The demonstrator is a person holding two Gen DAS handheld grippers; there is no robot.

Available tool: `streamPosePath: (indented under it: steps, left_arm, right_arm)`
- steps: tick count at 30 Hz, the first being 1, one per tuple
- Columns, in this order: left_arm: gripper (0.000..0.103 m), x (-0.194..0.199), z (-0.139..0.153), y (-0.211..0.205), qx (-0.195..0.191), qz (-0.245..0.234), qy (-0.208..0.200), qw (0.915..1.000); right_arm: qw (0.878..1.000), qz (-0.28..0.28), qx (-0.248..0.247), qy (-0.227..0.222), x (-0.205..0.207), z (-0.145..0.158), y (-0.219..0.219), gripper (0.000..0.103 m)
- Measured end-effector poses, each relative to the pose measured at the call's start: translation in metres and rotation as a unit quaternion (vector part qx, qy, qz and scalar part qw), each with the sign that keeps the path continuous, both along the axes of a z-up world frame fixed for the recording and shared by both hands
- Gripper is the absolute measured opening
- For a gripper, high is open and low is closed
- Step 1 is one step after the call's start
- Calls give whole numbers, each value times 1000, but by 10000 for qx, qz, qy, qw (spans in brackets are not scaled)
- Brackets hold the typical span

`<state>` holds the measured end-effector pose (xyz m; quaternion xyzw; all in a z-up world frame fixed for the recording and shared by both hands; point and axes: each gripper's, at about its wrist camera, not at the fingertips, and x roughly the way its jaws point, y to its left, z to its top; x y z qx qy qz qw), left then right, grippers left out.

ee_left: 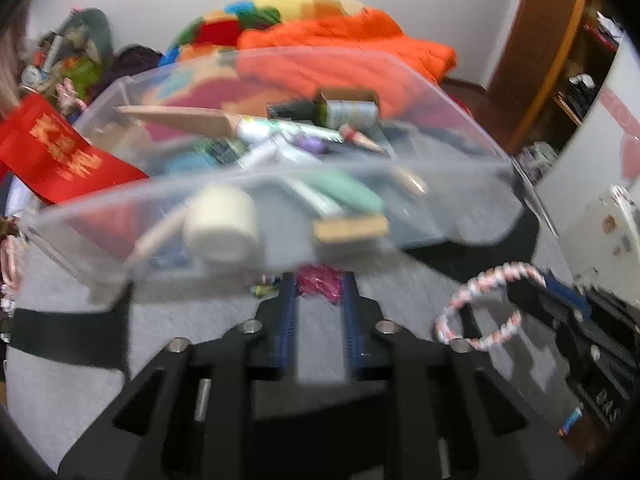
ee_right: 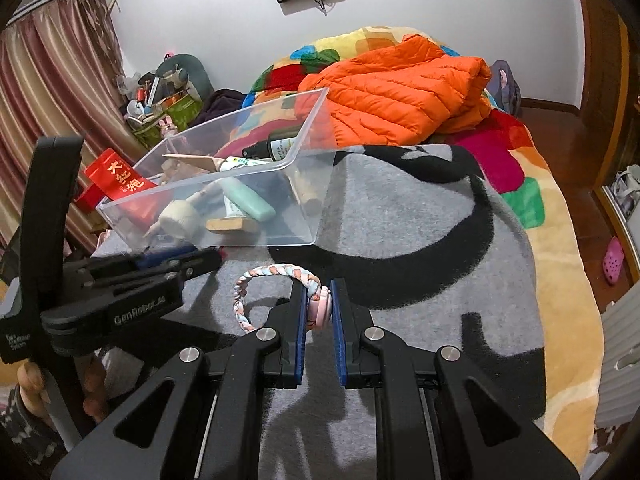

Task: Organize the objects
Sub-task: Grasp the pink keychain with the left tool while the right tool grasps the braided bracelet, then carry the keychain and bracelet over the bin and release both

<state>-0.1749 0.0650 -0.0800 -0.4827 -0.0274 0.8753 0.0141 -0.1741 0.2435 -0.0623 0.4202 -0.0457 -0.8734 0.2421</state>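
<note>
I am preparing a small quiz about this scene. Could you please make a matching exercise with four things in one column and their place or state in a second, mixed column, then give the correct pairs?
Things:
1. braided headband
2. white roll
3. orange jacket
4. red packet

Places or states:
A. lying on the colourful blanket behind the bin
B. outside the clear bin, behind its left wall
C. clamped in the right hand-held gripper
D. inside the clear bin, near its front wall

Pairs: 1-C, 2-D, 3-A, 4-B

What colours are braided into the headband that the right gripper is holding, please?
Pink, white and pale blue headband; clearest in the right wrist view.
</note>
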Motion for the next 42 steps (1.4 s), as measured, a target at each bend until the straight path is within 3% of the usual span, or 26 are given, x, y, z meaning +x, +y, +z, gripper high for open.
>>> streamPosePath:
  steps: [3, 15, 28, 42]
  left_arm:
    - [20, 9, 0, 4, -132, -149, 69, 9998]
    - [20, 48, 17, -21, 329, -225, 178, 9990]
    - [20, 67, 86, -41, 493, -321, 1168, 9914]
    - [20, 40, 148, -65, 588, -413, 1887, 9794]
  right_arm:
    - [10000, -16, -18, 26, 1, 2, 1, 11]
    - [9998, 82, 102, 135, 6, 12, -11, 11]
    - [9985, 175, 221, 471, 6, 46, -42, 11]
    - [9956, 172, 128, 908, -23, 89, -77, 11]
